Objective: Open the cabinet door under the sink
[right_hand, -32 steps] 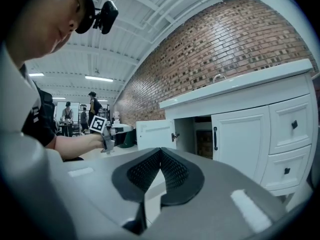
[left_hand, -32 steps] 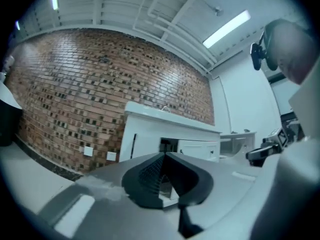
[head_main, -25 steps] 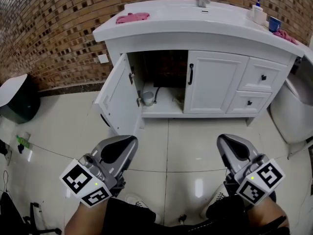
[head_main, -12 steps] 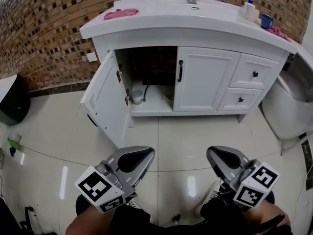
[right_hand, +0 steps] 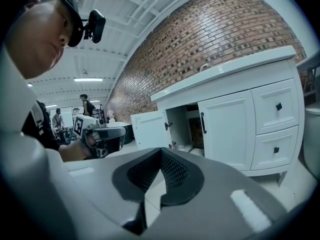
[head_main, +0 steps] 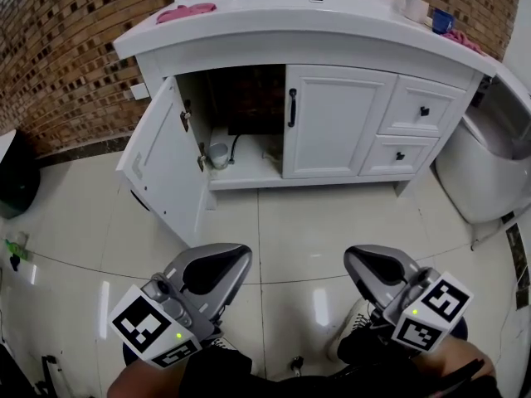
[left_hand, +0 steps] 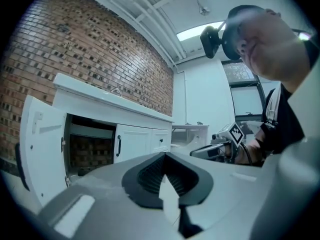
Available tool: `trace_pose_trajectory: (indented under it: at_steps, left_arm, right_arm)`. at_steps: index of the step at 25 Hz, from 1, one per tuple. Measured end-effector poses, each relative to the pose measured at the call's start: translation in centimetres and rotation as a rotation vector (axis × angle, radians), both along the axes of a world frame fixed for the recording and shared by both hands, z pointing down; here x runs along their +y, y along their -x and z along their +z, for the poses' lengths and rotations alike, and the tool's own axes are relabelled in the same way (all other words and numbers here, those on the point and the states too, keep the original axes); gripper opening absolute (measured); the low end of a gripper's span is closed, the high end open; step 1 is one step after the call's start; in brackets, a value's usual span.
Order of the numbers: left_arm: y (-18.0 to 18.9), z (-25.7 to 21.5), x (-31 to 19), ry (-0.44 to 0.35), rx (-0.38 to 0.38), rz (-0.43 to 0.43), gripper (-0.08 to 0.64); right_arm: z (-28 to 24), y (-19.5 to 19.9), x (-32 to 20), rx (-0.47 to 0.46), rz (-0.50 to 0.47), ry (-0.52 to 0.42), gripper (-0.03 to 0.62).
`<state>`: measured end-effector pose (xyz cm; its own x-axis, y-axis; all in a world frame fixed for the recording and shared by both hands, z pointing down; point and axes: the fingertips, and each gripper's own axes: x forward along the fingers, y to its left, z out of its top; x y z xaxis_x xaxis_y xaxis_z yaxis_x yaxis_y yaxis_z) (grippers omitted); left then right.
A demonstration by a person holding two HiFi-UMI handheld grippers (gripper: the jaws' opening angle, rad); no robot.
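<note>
Brick wall [head_main: 50, 56] behind. Cabinet door [head_main: 162, 160] open; judged light, rigid, hinged: hold free edge. Left hand-held gripper [head_main: 236, 257], right hand-held gripper [head_main: 355, 259] clenched, empty.

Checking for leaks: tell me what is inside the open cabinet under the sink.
A small pale container stands on the shelf, a dark hose beside it, brick wall behind. The closed door hides the right half.

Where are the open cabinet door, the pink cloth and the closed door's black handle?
open cabinet door [head_main: 162, 160]: head view, panel's middle.
pink cloth [head_main: 185, 12]: head view, its middle.
black handle [head_main: 292, 108]: head view, mid-bar.
</note>
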<state>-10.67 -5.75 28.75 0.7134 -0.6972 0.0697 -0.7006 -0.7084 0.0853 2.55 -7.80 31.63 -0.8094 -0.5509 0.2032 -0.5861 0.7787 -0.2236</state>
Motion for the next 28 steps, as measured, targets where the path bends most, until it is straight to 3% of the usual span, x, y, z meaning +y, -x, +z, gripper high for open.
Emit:
trace_pose_trajectory:
  at_steps: [10, 28]
  left_arm:
    - [0.1, 1.1, 0.4, 0.038, 0.003, -0.002, 0.005]
    - [0.7, 1.5, 0.6, 0.036, -0.018, -0.034, 0.005]
  right_arm:
    - [-0.5, 0.7, 0.9, 0.026, -0.028, -0.047, 0.008]
    - [-0.8, 1.3, 1.4, 0.025, -0.031, -0.058, 0.008]
